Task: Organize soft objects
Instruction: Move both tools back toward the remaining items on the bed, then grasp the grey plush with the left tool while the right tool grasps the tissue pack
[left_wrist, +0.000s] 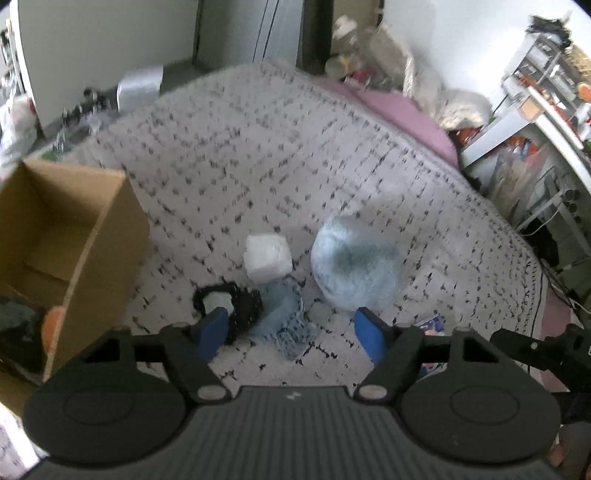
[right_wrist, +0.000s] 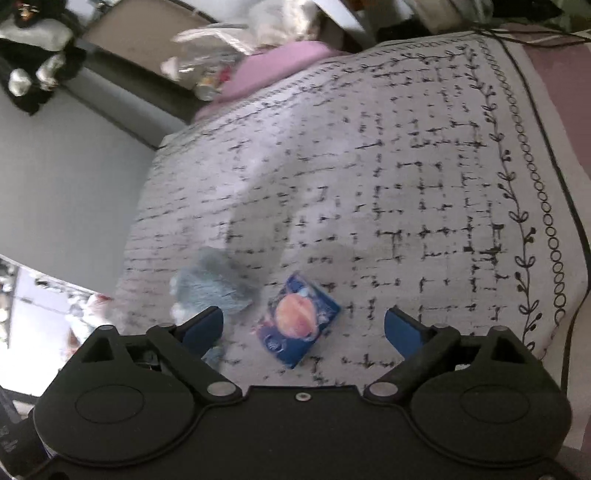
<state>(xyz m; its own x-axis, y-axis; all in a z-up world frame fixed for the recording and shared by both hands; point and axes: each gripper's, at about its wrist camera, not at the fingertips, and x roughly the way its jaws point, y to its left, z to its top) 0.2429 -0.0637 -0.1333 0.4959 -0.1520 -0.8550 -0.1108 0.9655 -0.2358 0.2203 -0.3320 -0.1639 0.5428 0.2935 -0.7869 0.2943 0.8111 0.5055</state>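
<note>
In the left wrist view, soft items lie on a patterned white bedspread (left_wrist: 258, 147): a white wrapped block (left_wrist: 267, 257), a round pale-blue fluffy item (left_wrist: 354, 262), a black knitted piece (left_wrist: 236, 306) and a light-blue knitted piece (left_wrist: 284, 317). My left gripper (left_wrist: 291, 328) is open and empty above the knitted pieces. In the right wrist view, my right gripper (right_wrist: 304, 328) is open and empty over a blue packet with an orange picture (right_wrist: 298, 321). The pale-blue fluffy item (right_wrist: 210, 288) lies to its left.
An open cardboard box (left_wrist: 70, 236) stands at the left of the bed, with dark and orange items inside. A pink sheet (left_wrist: 402, 114) and clutter lie at the far end. Shelves (left_wrist: 535, 122) stand to the right. The bedspread's edge (right_wrist: 554, 221) runs along the right.
</note>
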